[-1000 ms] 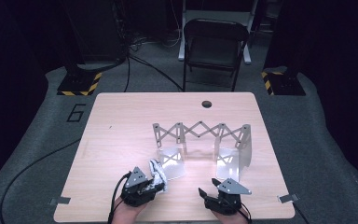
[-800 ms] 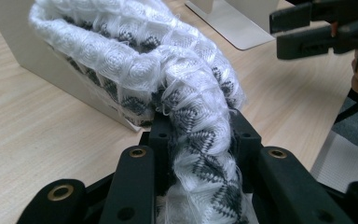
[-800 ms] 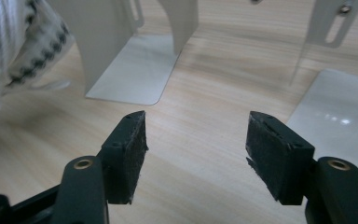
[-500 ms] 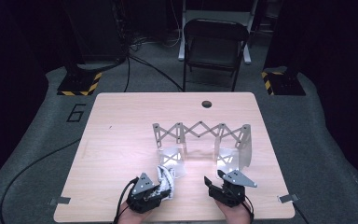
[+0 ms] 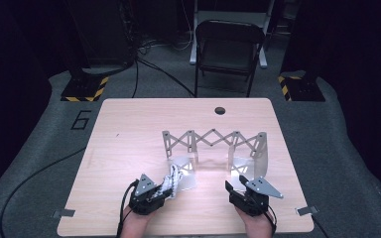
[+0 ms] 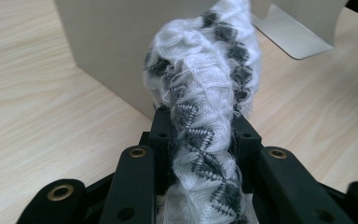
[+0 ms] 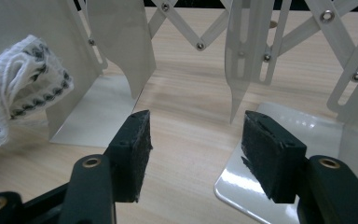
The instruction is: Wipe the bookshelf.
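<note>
A white knit cloth with a dark zigzag pattern (image 6: 205, 93) is bunched between the pads of my left gripper (image 6: 204, 123), which is shut on it. In the high view, that left gripper (image 5: 166, 187) holds the cloth (image 5: 171, 178) just in front of the left base plate of a white scissor-style folding rack (image 5: 213, 139). My right gripper (image 7: 196, 140) is open, and its jaws have just been closing with nothing between them. It faces the rack (image 7: 242, 56), with the cloth (image 7: 18, 79) off to its left. From above, the right gripper (image 5: 234, 190) sits before the rack's right plate.
The light wooden table (image 5: 129, 134) has a round hole (image 5: 220, 110) near its far edge. The rack's glossy base plates (image 7: 242, 186) lie flat on the wood. A folding chair (image 5: 228, 49) stands beyond the table. Tape tabs mark the front corners.
My left gripper dipped toward the front edge with the cloth, then came back. The right gripper has shifted slightly right and away from the front edge.
</note>
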The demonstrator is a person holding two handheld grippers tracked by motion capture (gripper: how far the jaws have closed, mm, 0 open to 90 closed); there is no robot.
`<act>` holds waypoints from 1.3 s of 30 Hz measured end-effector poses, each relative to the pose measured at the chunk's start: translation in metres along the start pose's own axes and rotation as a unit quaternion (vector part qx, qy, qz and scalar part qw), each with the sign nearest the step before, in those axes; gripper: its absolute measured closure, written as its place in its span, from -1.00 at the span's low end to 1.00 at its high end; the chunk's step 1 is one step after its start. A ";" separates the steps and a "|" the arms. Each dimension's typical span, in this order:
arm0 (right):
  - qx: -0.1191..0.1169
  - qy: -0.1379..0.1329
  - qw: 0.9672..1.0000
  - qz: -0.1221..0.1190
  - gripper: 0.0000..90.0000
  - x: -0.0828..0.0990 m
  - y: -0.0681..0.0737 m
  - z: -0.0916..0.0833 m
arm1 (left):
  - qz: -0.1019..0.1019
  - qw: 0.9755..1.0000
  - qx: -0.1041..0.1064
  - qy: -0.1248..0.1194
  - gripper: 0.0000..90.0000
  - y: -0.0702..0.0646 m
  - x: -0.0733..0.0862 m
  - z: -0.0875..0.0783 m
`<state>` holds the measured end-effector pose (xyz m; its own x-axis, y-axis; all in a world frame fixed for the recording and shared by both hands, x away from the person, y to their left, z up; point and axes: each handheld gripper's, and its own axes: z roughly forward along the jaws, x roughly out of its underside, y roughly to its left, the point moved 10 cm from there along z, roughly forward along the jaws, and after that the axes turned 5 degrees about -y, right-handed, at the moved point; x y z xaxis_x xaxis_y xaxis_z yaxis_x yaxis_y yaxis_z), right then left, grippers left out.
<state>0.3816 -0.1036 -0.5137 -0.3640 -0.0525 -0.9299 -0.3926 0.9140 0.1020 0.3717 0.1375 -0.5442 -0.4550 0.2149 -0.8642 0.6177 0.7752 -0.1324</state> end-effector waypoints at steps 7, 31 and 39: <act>0.017 -0.014 1.000 -0.002 -0.10 -0.021 0.005 0.013 | -0.033 0.999 -0.038 -0.022 0.52 0.024 -0.005 -0.014; 0.099 -0.026 0.995 0.001 0.45 -0.050 -0.012 0.044 | -0.034 0.998 -0.023 -0.039 0.51 0.004 -0.013 -0.016; 0.105 -0.016 0.994 -0.007 0.81 -0.045 -0.017 0.053 | -0.036 0.998 -0.027 -0.050 0.51 0.004 -0.016 -0.018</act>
<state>0.4496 -0.0950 -0.4919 -0.3316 -0.0561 -0.9417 -0.2115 0.9772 0.0163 0.3698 0.1483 -0.5224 -0.4291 0.0998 -0.8977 0.5497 0.8175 -0.1718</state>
